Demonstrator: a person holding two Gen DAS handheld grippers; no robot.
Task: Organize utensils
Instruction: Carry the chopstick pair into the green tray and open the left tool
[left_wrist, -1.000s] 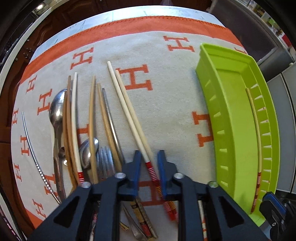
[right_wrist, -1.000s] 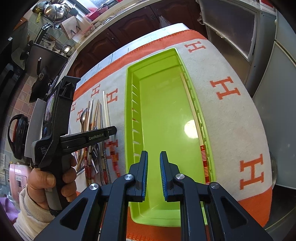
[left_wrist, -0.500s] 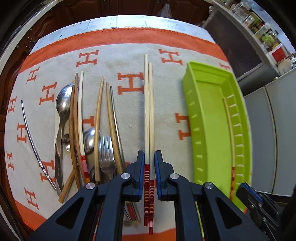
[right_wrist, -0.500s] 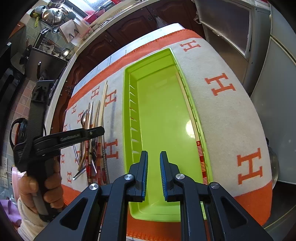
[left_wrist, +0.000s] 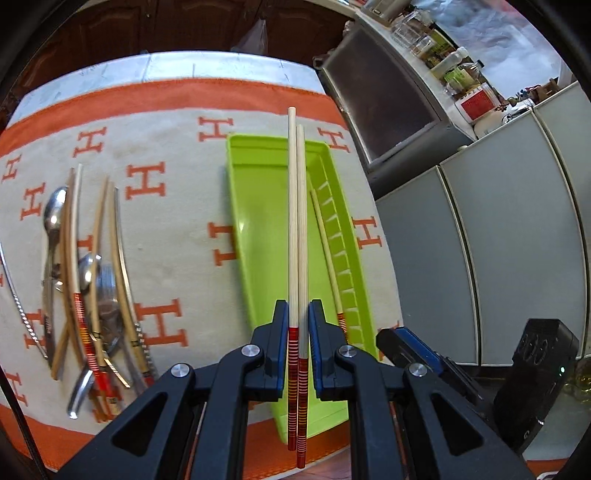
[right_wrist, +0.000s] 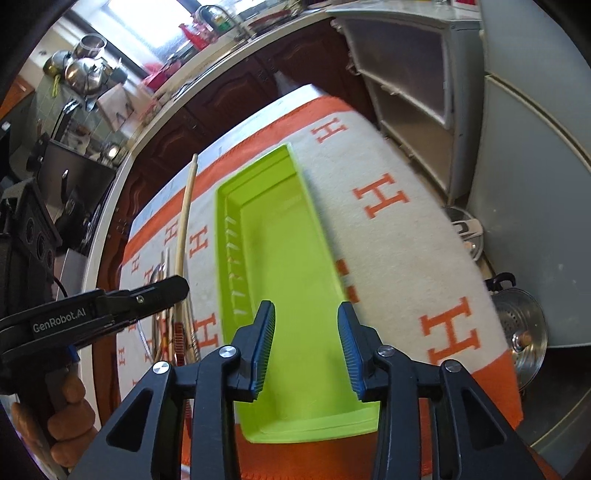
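Observation:
My left gripper is shut on a pair of pale chopsticks with red striped ends and holds them in the air over the lime green tray. One more chopstick lies in the tray by its slotted right wall. Several spoons, a fork and chopsticks lie in a pile on the cloth to the left. My right gripper is open and empty above the near end of the tray. The left gripper with its chopsticks shows at the left of the right wrist view.
A white cloth with orange H marks covers the counter. Grey cabinets stand to the right of it. A steel pot sits below the counter's right edge. Dark wood cabinets lie beyond the far edge.
My left gripper closed on the two chopsticks, lifted them off the cloth and carried them right, over the tray. My right gripper opened and drew back a little.

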